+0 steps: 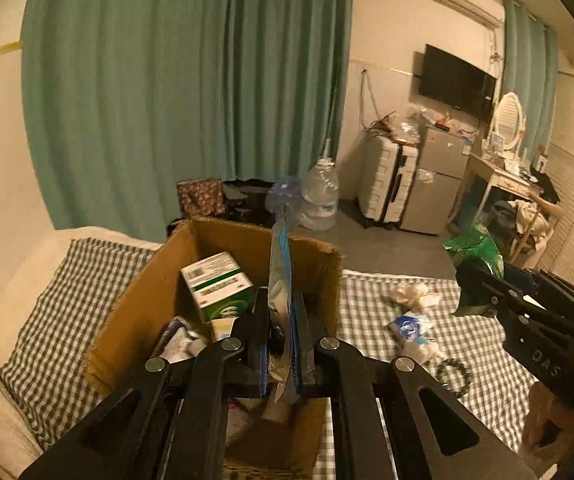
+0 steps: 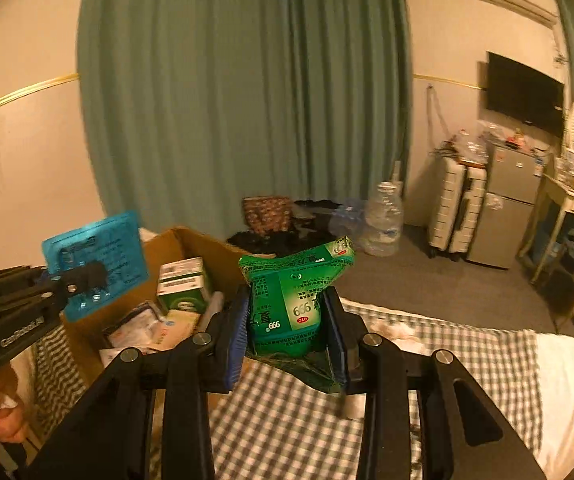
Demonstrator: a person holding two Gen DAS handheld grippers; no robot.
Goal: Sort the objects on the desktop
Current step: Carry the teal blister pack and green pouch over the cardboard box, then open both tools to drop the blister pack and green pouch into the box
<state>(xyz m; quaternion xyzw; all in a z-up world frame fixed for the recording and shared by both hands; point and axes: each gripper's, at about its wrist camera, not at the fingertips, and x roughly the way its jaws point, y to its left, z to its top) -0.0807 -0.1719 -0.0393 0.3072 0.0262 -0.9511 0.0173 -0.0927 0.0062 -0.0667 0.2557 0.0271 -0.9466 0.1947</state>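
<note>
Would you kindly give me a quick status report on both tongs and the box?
Left tongs shut on blue packet, over cardboard box. Right tongs shut on green pouch, beside box. Nothing in the way.

Boxes lie in the carton on the bed

The right claw pinches a crumpled green plastic medicine bag above the checked bedspread; the left claw holds a flat blue packet over the open brown cardboard box.
</note>
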